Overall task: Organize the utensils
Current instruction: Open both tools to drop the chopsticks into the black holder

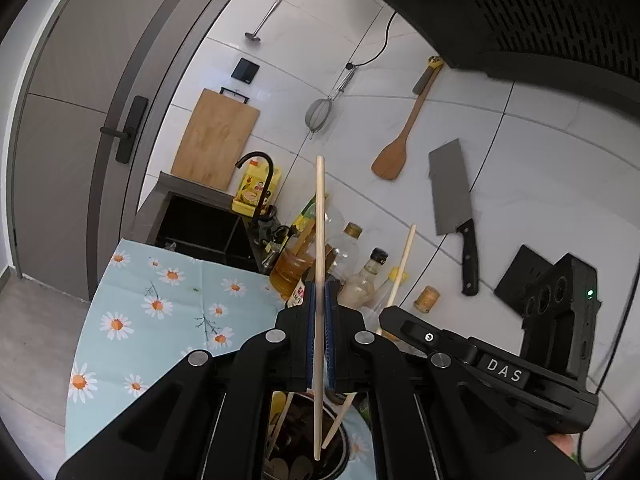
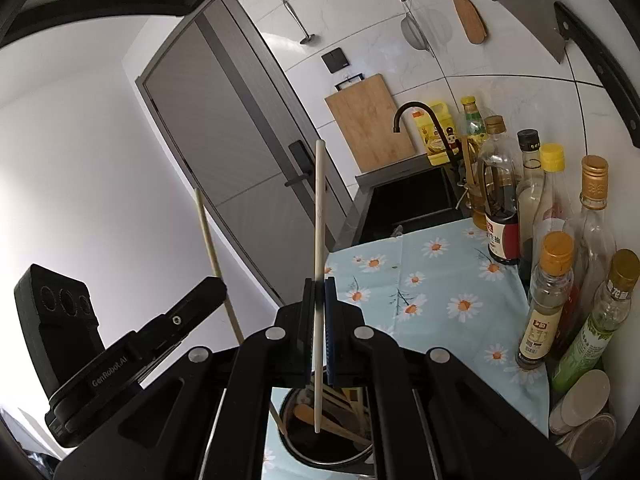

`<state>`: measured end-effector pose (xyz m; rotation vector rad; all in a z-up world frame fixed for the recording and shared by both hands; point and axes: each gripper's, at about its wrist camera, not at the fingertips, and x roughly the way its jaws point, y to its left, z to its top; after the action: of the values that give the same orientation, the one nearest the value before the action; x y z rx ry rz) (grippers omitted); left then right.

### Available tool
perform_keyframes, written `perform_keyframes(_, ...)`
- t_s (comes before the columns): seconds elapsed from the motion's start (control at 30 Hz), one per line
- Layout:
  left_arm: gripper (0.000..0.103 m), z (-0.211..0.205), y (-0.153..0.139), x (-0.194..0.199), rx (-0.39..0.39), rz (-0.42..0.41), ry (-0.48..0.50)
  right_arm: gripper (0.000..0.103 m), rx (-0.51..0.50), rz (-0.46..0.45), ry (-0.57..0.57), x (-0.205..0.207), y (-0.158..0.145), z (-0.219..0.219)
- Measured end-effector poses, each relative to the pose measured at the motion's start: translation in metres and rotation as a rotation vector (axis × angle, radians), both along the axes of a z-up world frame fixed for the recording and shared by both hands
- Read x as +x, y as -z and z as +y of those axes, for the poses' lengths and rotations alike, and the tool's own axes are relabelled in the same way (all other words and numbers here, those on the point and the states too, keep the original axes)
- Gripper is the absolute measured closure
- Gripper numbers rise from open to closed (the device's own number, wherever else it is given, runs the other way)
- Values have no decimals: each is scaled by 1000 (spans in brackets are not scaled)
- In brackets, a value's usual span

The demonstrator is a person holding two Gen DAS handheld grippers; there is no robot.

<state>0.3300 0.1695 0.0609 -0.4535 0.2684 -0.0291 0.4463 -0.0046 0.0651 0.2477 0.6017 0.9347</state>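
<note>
L tool (image 1: 320, 300) pinching chopstick (image 1: 319, 240), R tool (image 2: 319, 300) pinching white chopstick (image 2: 319, 220), both over holder (image 2: 320, 452)

Both the left tongs (image 1: 320, 292) and right tongs (image 2: 319, 288) are closed tight, pointing steeply upward, side by side.

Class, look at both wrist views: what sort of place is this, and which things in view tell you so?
Most likely a home kitchen. A cleaver and wooden spatula hang on the tiled wall, a black faucet stands over a sink, and sauce bottles line the counter.
</note>
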Motion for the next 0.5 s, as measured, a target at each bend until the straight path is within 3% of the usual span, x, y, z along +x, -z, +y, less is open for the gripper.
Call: perform_keyframes(0.5,99,-16,35,7,88,89,-8,97,-51,53,-30,2,29,10)
